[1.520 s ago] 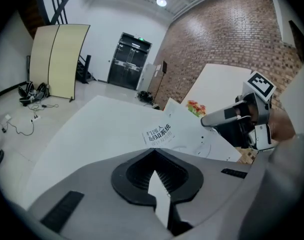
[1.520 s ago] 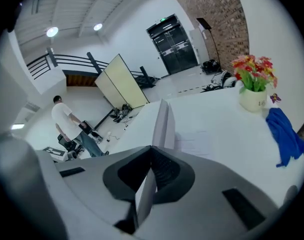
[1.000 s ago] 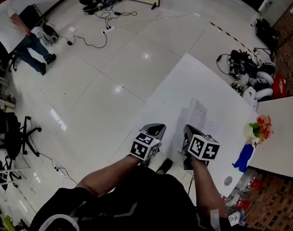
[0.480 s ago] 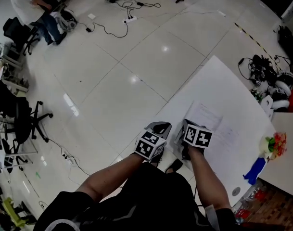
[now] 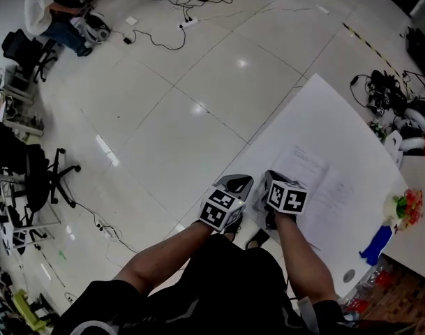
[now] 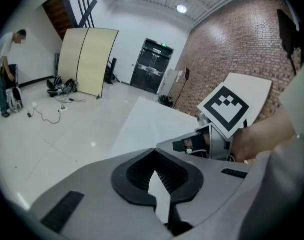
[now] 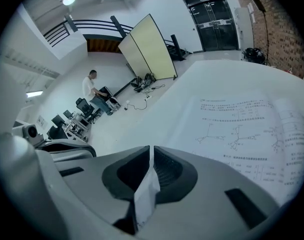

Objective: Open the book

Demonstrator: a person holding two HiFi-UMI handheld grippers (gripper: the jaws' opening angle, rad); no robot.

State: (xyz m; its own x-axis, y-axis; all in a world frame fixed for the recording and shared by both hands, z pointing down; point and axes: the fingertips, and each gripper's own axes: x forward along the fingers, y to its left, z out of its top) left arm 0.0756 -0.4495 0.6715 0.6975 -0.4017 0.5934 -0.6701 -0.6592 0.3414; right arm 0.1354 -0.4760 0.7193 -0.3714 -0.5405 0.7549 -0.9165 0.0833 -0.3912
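Right gripper pinches a page of the open book on the counter. Left gripper, just left, is pressed together.

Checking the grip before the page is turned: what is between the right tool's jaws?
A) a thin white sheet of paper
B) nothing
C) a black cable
A: in the right gripper view the right tool is closed on a thin white sheet of paper, which stands on edge between its jaws.
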